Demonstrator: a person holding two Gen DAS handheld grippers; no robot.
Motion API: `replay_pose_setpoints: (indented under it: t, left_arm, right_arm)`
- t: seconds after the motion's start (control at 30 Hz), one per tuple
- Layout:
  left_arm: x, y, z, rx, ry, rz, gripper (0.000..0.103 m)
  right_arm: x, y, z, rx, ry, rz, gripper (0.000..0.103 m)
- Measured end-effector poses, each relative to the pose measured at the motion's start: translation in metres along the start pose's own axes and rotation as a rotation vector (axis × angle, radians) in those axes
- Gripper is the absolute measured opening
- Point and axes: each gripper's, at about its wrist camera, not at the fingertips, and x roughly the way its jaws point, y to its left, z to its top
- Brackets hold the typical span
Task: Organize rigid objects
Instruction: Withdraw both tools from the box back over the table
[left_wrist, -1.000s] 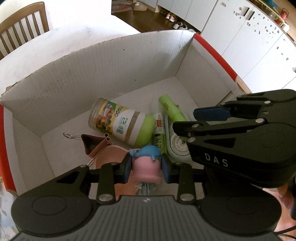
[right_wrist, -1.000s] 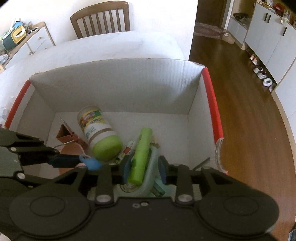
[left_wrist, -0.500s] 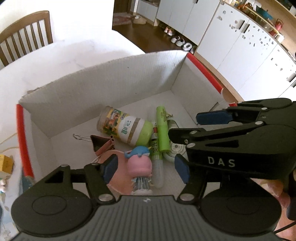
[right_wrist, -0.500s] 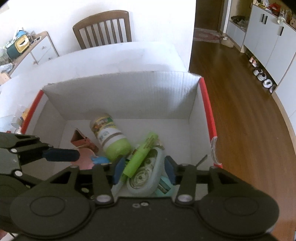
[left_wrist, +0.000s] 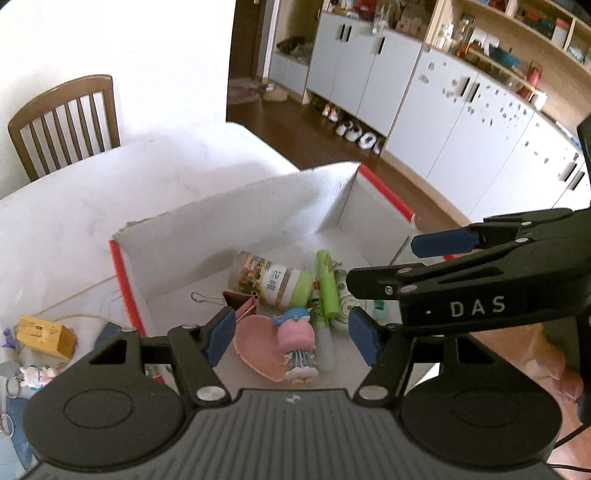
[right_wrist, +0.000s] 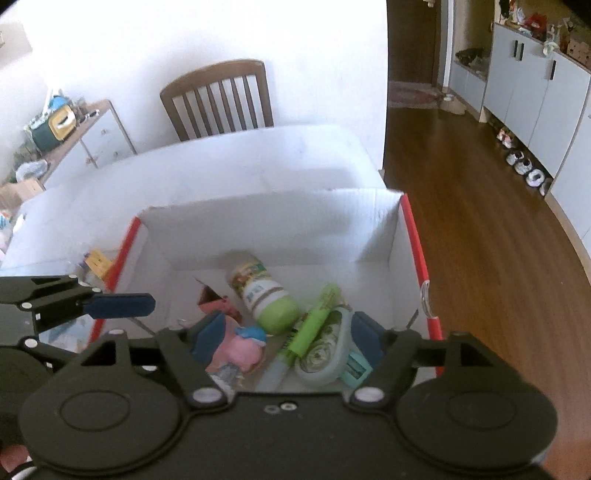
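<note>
A white cardboard box (left_wrist: 258, 206) with red edges holds a green-lidded jar (left_wrist: 273, 282), a green highlighter (left_wrist: 327, 280), a binder clip (left_wrist: 240, 301) and a pink heart dish (left_wrist: 255, 345). A pink figurine with a blue hat (left_wrist: 295, 338) lies on that dish. My left gripper (left_wrist: 291, 336) hangs open above it, touching nothing. In the right wrist view the highlighter (right_wrist: 314, 325) rests on a correction tape dispenser (right_wrist: 325, 354). My right gripper (right_wrist: 288, 338) is above them, its jaws opening, with nothing pressed between the pads.
On the white table (left_wrist: 110, 206), left of the box, lie a yellow carton (left_wrist: 46, 334) and small toys (left_wrist: 33, 374). A wooden chair (right_wrist: 218, 99) stands behind the table. Wood floor (right_wrist: 498, 258) and white cabinets (left_wrist: 461, 129) are to the right.
The left gripper let go of the pink figurine, which now lies on the dish. The right gripper let go of the green highlighter. Both grippers rose and drew back from the box.
</note>
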Motion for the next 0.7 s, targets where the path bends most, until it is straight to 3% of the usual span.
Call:
replay_pose_setpoints:
  t: [0.33, 0.47, 0.7]
  left_arm:
    - [-0.05, 0.027, -0.015, -0.007, -0.085, -0.009, 0.068]
    - [-0.07, 0.041, -0.023, -0.013, -0.131, 0.005, 0.079]
    - [-0.099, 0.075, -0.04, -0.026, -0.175, 0.034, 0.079]
  right_arm:
    - [-0.034, 0.03, -0.007, 0.03, -0.069, 0.006, 0.088]
    - [-0.047, 0.044, -0.012, 0.033, -0.117, 0.013, 0.093]
    - [-0.059, 0.08, -0.02, 0.029, -0.187, 0.095, 0.101]
